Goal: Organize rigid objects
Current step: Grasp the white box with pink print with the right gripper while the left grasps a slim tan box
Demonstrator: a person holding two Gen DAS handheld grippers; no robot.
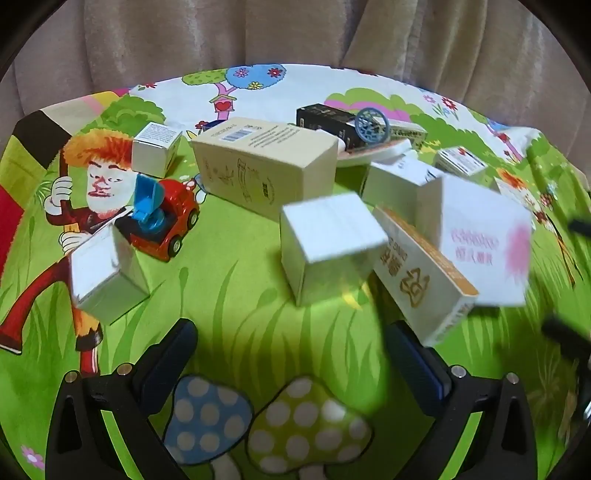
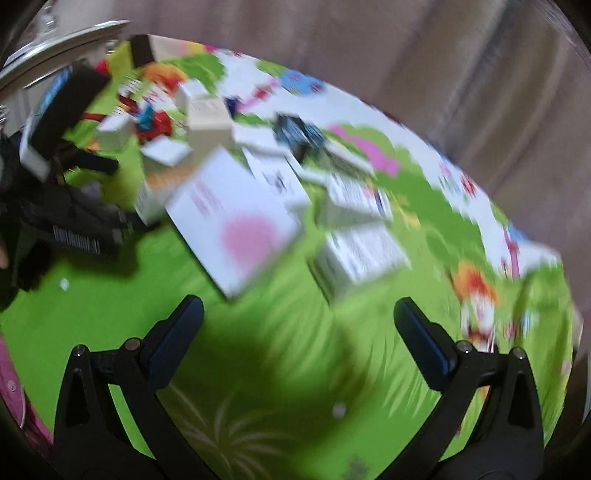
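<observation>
Several cardboard boxes lie scattered on a cartoon-printed green cloth (image 1: 229, 288). In the left wrist view a small white box (image 1: 328, 243) stands just beyond my left gripper (image 1: 291, 332), which is open with nothing between its fingers. A cream box with an orange edge (image 1: 421, 280) leans by the right finger, against a white box with pink print (image 1: 480, 240). A long beige box (image 1: 266, 162) lies behind. The right wrist view is blurred: my right gripper (image 2: 299, 314) is open over bare green cloth, and the pink-printed box (image 2: 232, 221) lies ahead of it.
A red toy car with a blue part (image 1: 162, 218) sits left, between two small white boxes (image 1: 107, 273) (image 1: 155, 147). A black box (image 1: 332, 122) and a blue wheel (image 1: 371, 125) lie at the back. Beige curtain (image 1: 295, 33) hangs behind. The left gripper's body (image 2: 70, 206) shows at left.
</observation>
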